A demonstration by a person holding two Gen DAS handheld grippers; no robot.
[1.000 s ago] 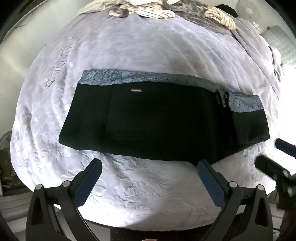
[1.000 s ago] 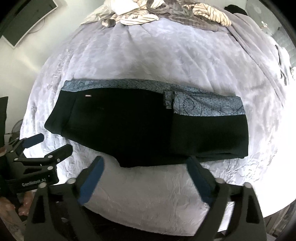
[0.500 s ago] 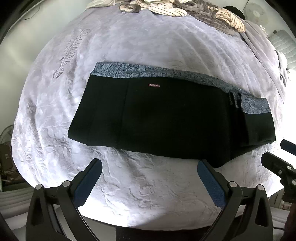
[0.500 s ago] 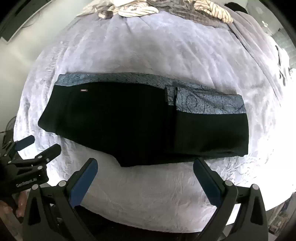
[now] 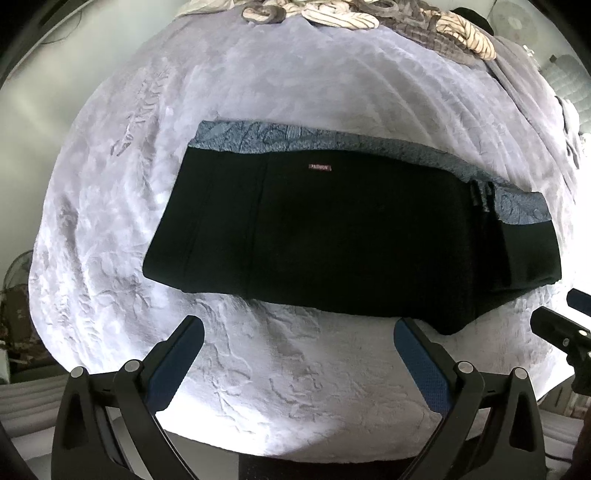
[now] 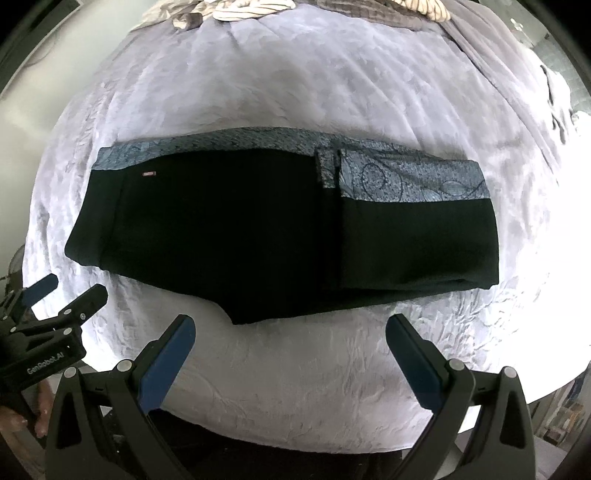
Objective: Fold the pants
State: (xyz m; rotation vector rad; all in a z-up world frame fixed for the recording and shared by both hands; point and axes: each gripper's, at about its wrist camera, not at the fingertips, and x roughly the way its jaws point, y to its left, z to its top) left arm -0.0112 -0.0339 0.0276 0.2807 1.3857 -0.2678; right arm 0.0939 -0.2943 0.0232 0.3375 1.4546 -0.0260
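Your black pants with the blue paisley band (image 5: 332,236) lie flat across the lavender embossed bedspread (image 5: 295,369), one fold apparently made. Left gripper (image 5: 295,354) and right gripper (image 6: 291,350) hover spread wide, empty, near the hem; next, pinch an end.

A home bedroom: quilted lavender bedspread (image 5: 295,85), heaped laundry (image 5: 369,14).

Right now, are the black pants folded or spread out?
Folded: the pants lie as a flat band on the bedspread, one end doubled over on top.
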